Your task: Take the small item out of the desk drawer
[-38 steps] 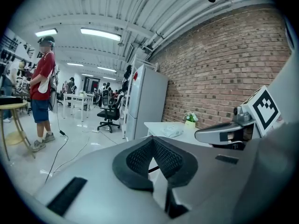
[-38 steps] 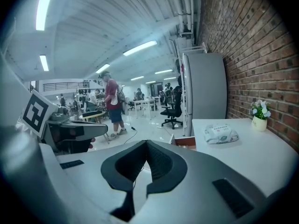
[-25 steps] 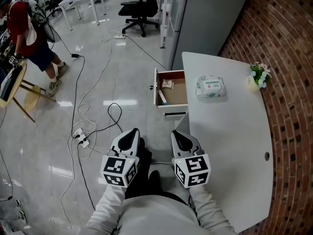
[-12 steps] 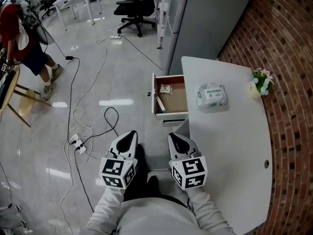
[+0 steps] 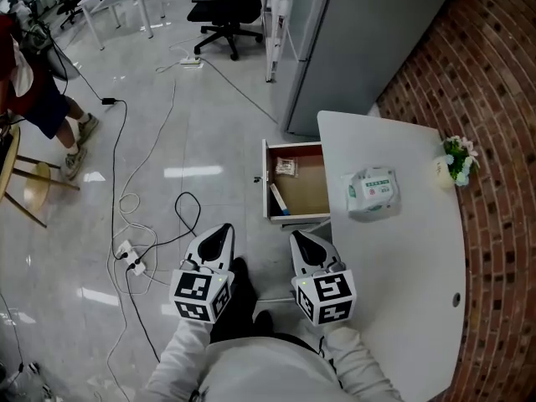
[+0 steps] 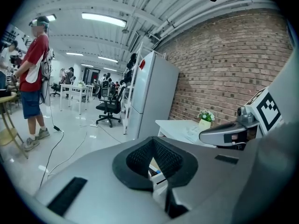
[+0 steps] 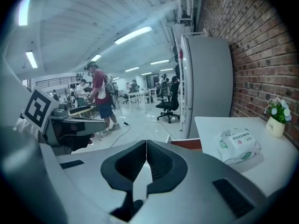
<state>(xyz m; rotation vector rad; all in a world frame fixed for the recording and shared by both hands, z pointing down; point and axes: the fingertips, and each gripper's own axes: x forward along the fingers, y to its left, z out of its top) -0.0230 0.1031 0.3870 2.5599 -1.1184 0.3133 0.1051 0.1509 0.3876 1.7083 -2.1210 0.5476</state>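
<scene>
Small packet (image 5: 286,167) lies at the far end of the open drawer (image 5: 311,189), next to a white stick with a blue tip (image 5: 279,199) along the drawer's front wall. I take the packet for the thing to fetch, though the stick could also count.

Both tools hang low in front of me, well short of the drawer. The left gripper (image 5: 219,229) has its jaws closed tip to tip with nothing in them. The right gripper (image 5: 303,238) is pressed together and empty too. So I judge the step in hand to be the approach, with the reach into the drawer not yet begun.

The next move calls for spreading one pair of jaws, most likely the right since it is nearer the drawer. Then I would go forward and down over the rim without knocking the desk (image 5: 394,275) edge.

Only the head view shows what lies inside the drawer. The left gripper view gives a sliver of it through the gap below its pads. The right gripper view catches just the drawer's brown edge, plus the pack of wipes (image 7: 239,143) and the flower pot (image 7: 276,121) on the desk.
</scene>
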